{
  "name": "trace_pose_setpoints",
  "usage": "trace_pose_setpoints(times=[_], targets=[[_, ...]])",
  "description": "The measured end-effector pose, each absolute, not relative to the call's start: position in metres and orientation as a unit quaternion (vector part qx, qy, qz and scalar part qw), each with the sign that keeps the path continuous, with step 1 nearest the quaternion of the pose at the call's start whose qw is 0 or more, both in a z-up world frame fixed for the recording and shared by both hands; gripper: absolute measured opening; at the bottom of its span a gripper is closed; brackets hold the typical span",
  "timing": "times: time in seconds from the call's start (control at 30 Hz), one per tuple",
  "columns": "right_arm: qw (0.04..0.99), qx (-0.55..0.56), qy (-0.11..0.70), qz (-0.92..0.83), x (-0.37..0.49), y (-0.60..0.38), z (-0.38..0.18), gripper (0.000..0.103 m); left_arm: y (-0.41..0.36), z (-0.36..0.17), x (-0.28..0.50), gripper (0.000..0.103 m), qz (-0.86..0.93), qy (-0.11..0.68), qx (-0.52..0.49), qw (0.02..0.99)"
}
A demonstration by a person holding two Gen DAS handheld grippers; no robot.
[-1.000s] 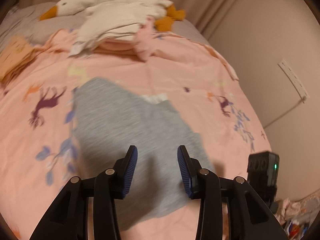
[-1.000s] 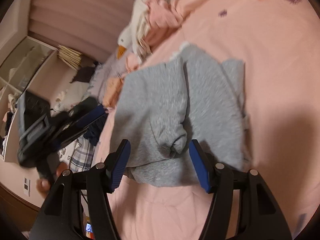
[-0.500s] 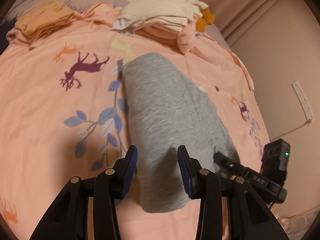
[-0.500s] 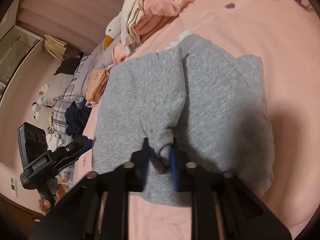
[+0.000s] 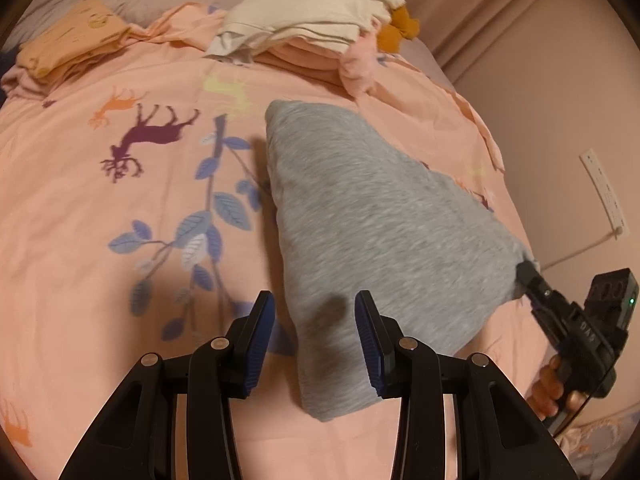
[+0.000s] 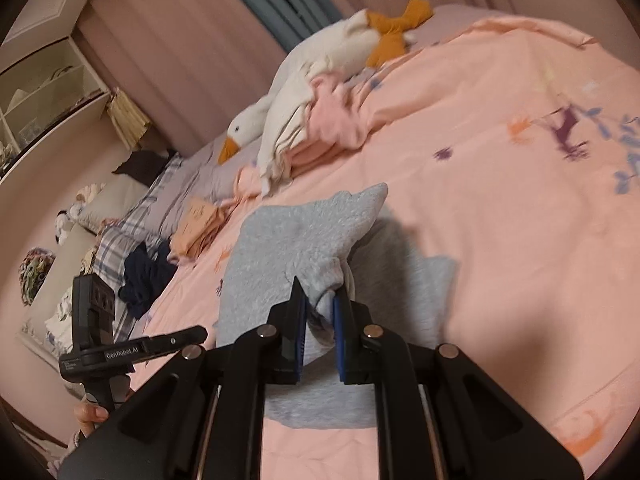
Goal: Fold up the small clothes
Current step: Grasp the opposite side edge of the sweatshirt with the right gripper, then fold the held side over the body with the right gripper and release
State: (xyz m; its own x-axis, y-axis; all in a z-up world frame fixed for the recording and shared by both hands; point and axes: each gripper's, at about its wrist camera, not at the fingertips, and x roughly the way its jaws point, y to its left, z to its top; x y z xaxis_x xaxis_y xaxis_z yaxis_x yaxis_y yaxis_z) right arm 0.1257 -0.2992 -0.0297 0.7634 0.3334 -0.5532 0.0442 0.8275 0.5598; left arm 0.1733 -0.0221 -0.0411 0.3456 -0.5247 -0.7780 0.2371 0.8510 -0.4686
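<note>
Our right gripper (image 6: 320,316) pinches a fold of the grey garment (image 5: 380,216) at six o'clock, while our left gripper (image 5: 315,328) hovers open over its near end on the bed (image 5: 120,240).

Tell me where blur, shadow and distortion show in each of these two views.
Left wrist view: warm dim light, fisheye bend with dark corners, grey garment motion-smeared, a finger shadow on it near the left gripper. Right wrist view: same bend, duvet prints smeared, dark shadow beside the right gripper.
</note>
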Motion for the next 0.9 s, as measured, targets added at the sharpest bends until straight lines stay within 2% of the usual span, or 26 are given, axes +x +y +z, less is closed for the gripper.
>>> trace_pose_setpoints(times=[0.1,0.37,0.5,0.7,0.73,0.8,0.87,0.9], targets=[[0.894,0.292,0.333,0.066,0.115,-0.318,-0.034,0.013,-0.035,-0.043,0.174,0.039,-0.243,0.526,-0.128,0.805],[0.851,0.294,0.429,0.072,0.113,-0.315,-0.095,0.017,-0.058,-0.043,0.17,0.039,-0.245,0.526,-0.098,0.808],[0.856,0.292,0.422,0.064,0.108,-0.322,-0.087,0.023,-0.064,-0.035,0.17,0.039,-0.248,0.516,-0.084,0.815],[0.892,0.243,0.377,0.05,0.104,-0.323,-0.052,0.024,-0.082,-0.033,0.177,0.039,-0.255,0.511,-0.064,0.818],[0.892,0.235,0.383,0.051,0.108,-0.32,-0.052,0.025,-0.084,-0.034,0.177,0.039,-0.258,0.512,-0.061,0.817],[0.885,0.234,0.399,0.047,0.115,-0.32,-0.057,0.04,-0.087,-0.036,0.174,0.039,-0.257,0.509,-0.049,0.82],[0.877,0.252,0.407,0.05,0.115,-0.322,-0.065,0.05,-0.089,-0.039,0.17,0.039,-0.261,0.508,-0.032,0.82],[0.874,0.259,0.407,0.054,0.112,-0.323,-0.07,0.05,-0.09,-0.042,0.17,0.039,-0.263,0.511,-0.024,0.818]])
